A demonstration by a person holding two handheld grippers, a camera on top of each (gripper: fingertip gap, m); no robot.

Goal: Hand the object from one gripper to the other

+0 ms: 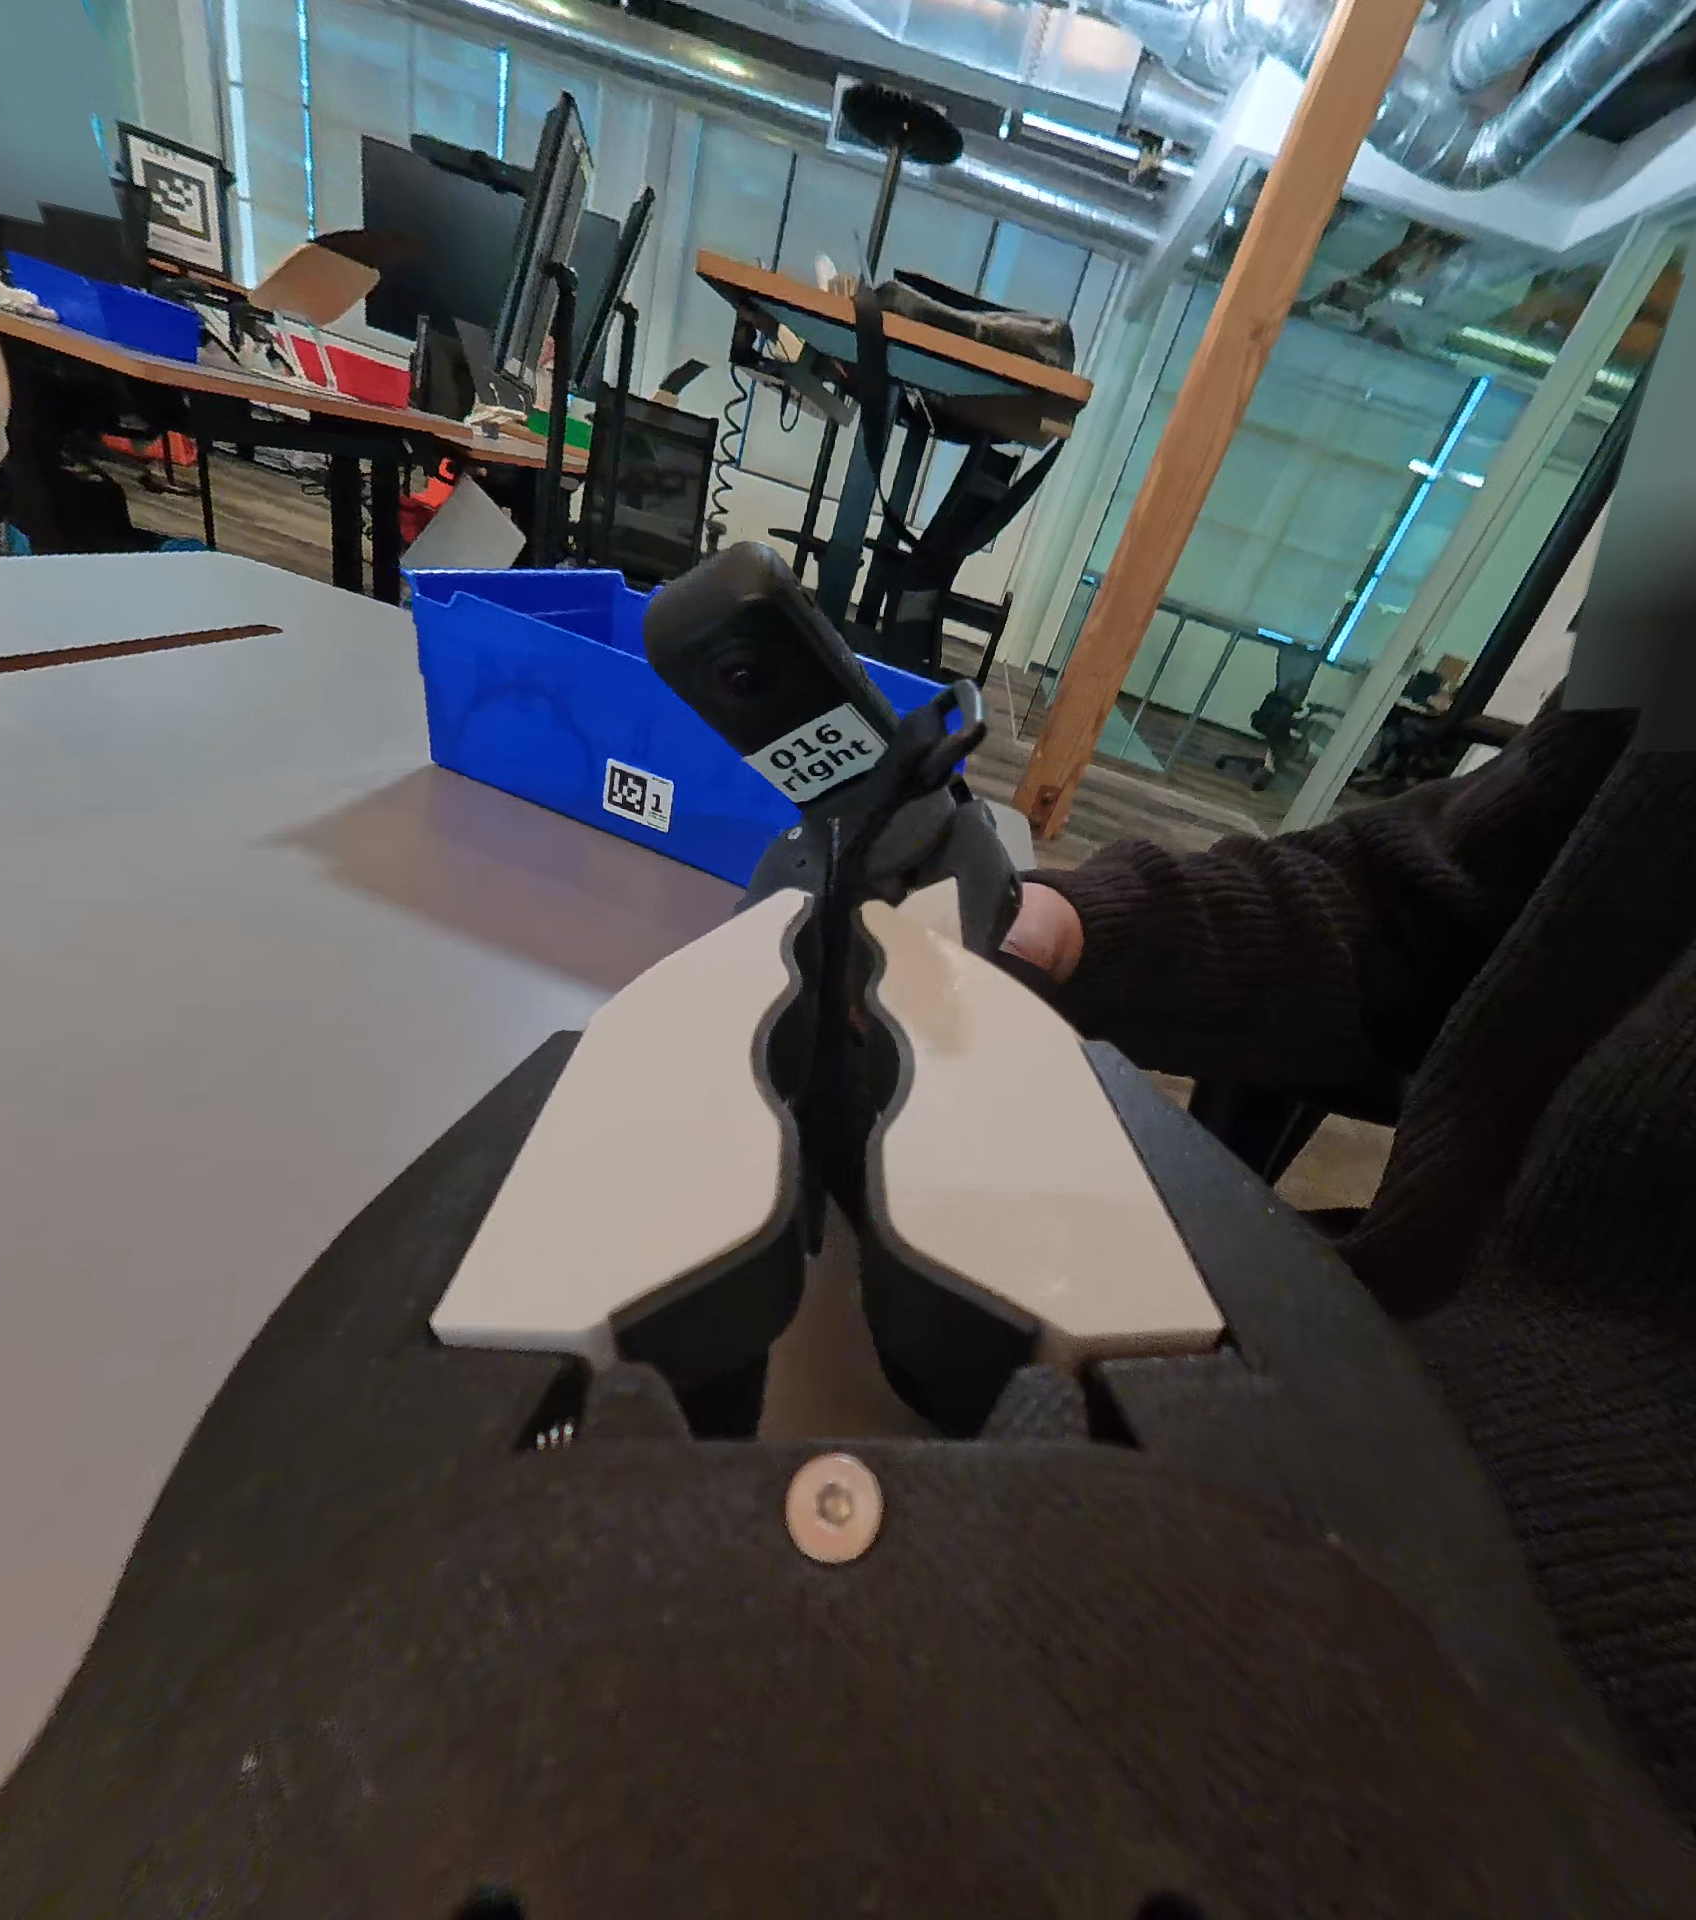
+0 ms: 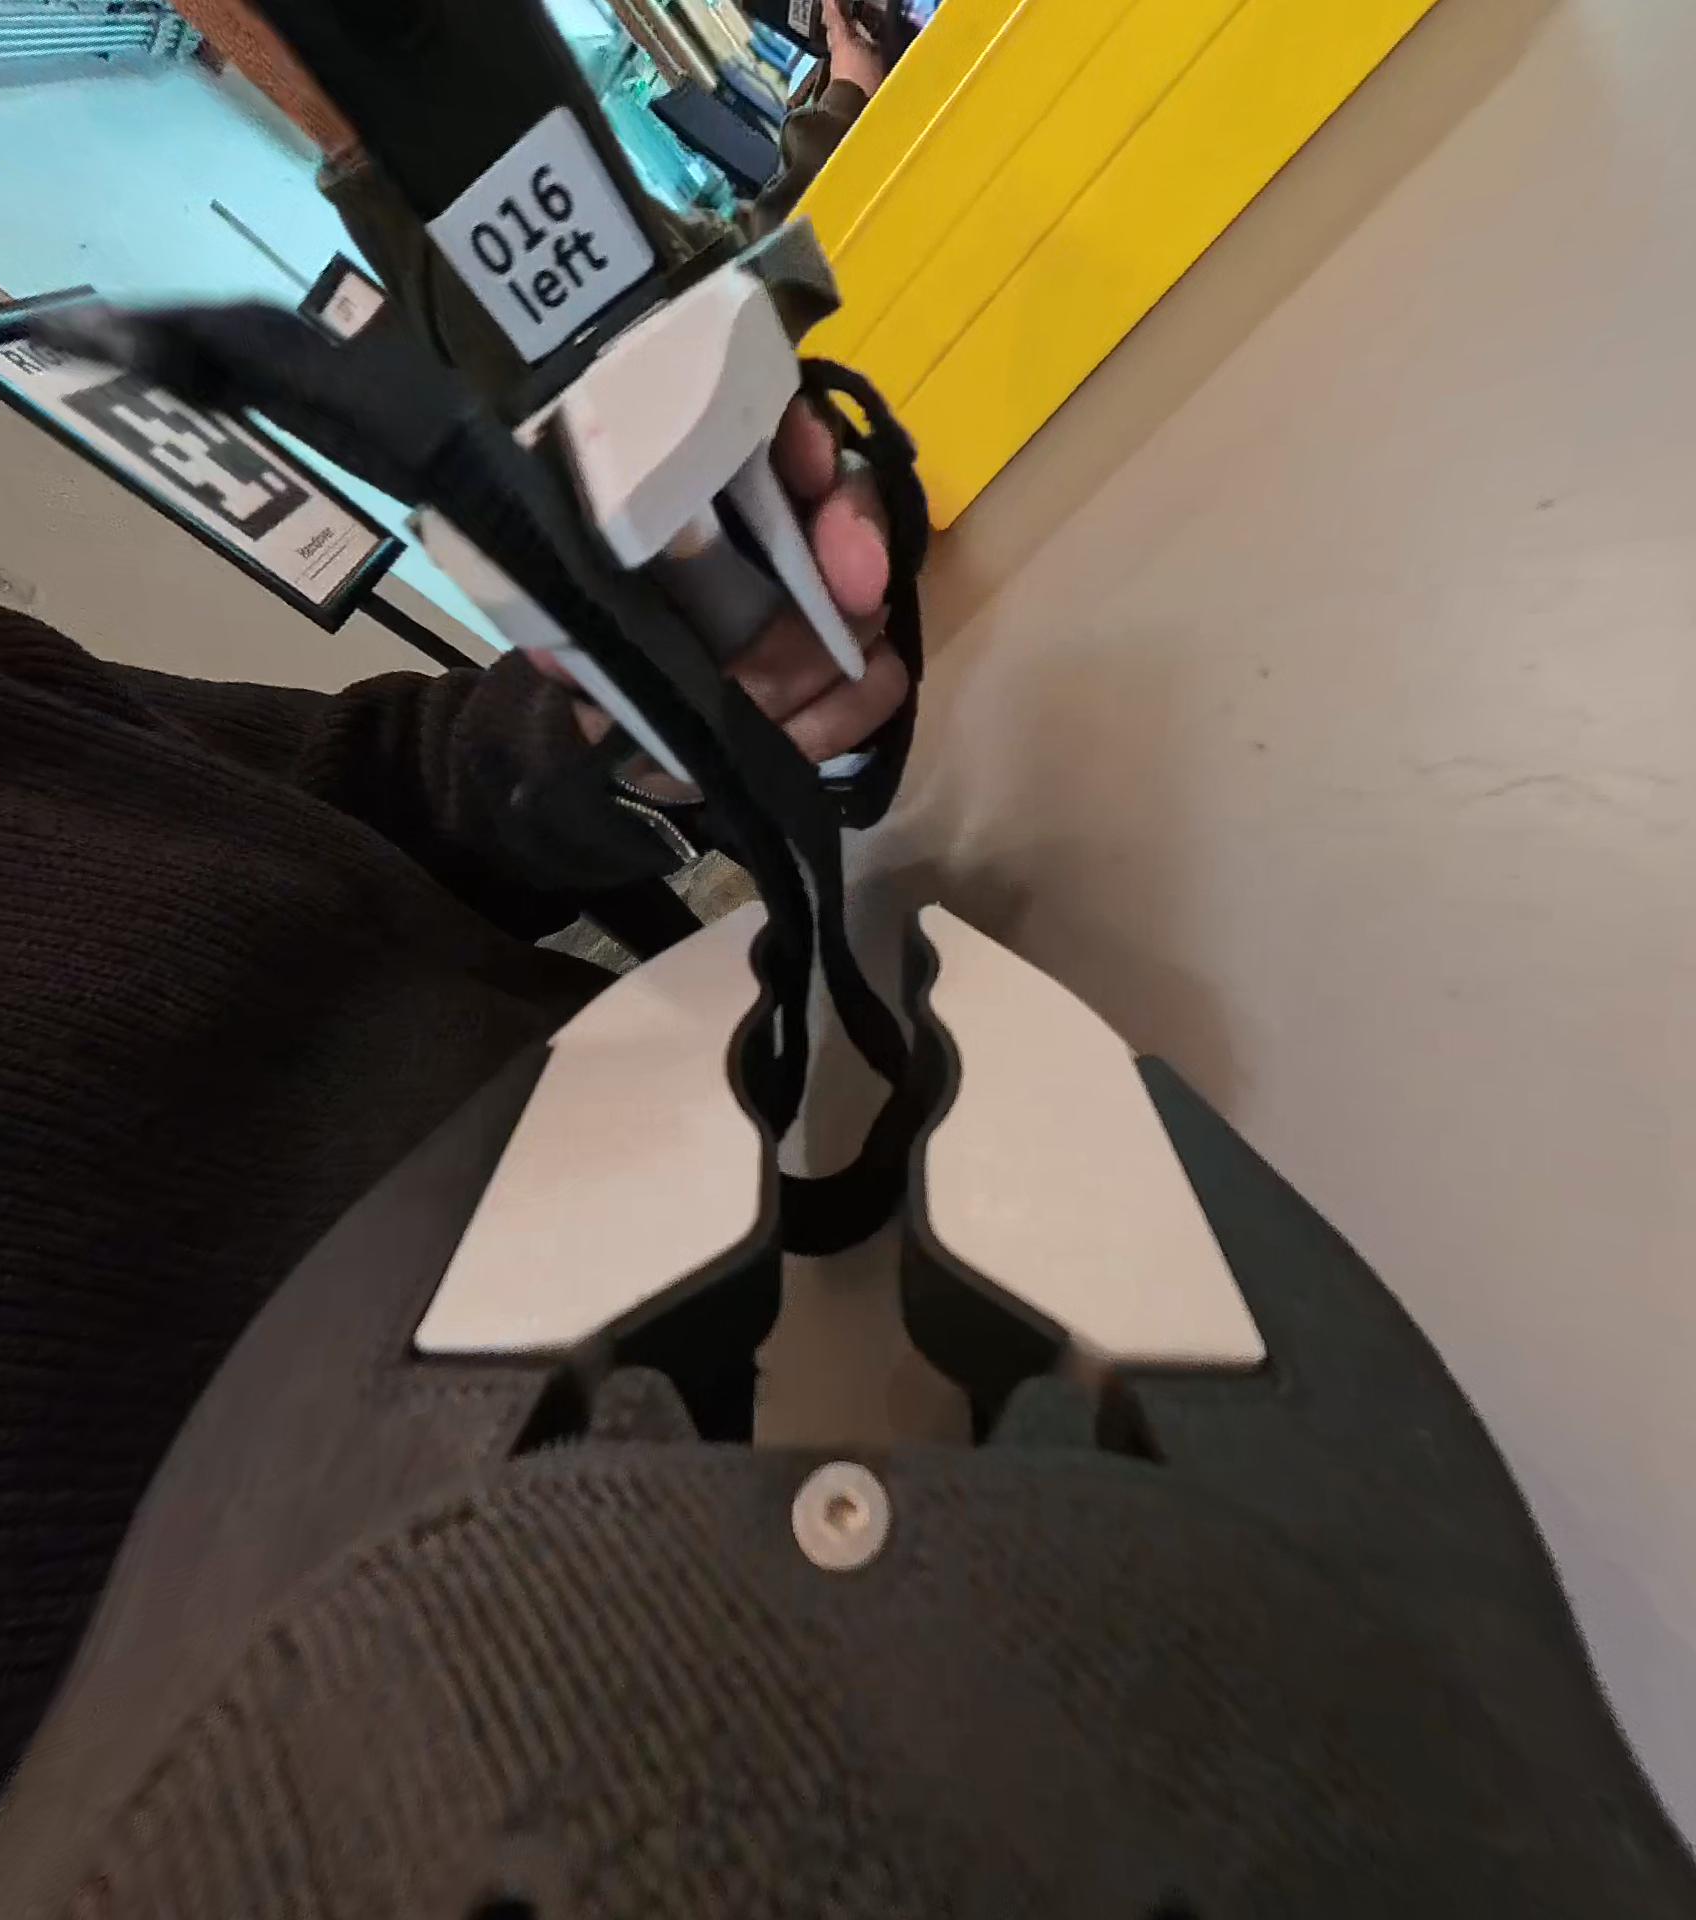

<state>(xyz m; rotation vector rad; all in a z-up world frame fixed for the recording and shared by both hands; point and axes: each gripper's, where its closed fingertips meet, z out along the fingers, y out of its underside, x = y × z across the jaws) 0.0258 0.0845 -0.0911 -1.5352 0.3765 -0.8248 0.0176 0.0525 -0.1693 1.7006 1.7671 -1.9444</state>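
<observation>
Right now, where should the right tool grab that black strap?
The black strap at its free looped end, hanging away from the left gripper, which pinches the other part. Come end-on so the right gripper straddles the flat loop, as its jaws now do.

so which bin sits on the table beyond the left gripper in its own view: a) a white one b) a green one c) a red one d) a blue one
d: in the left wrist view a blue bin stands on the grey table beyond the left gripper, which is shut on a black strap.
</observation>
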